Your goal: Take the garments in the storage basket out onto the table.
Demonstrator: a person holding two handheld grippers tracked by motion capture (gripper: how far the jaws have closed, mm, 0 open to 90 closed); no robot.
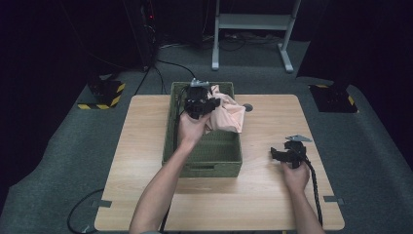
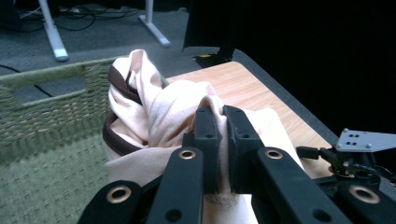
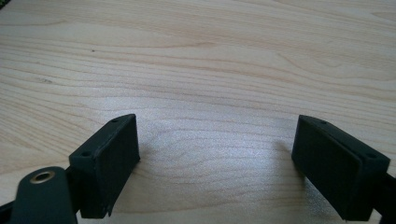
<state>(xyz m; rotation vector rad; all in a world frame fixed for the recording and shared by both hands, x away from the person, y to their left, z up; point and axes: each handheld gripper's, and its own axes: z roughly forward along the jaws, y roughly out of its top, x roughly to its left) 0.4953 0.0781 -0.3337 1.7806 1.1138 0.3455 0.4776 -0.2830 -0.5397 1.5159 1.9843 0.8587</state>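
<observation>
Pinching the peach cloth [image 2: 154, 116], the left hand-held gripper [image 1: 198, 105] hangs over the green wicker basket's [image 1: 214, 165] far end; right hand-held gripper [image 1: 287, 155], released, rests over bare desk [image 1: 263, 195].

Left tool [image 1: 200, 105] clamped shut (arm extended); right tool [image 1: 287, 152] gapes wide.

You held a pale peach cloth with dark brown trim [image 2: 154, 116] in the black left tool [image 2: 217, 135], above an olive-green woven basket [image 1: 214, 168]. Your black right tool [image 3: 215, 163] sat over the light wood-grain table [image 3: 201, 60]. Yellow-and-black striped tape [image 1: 104, 100] marked the grey carpeted floor [image 1: 58, 141].
</observation>
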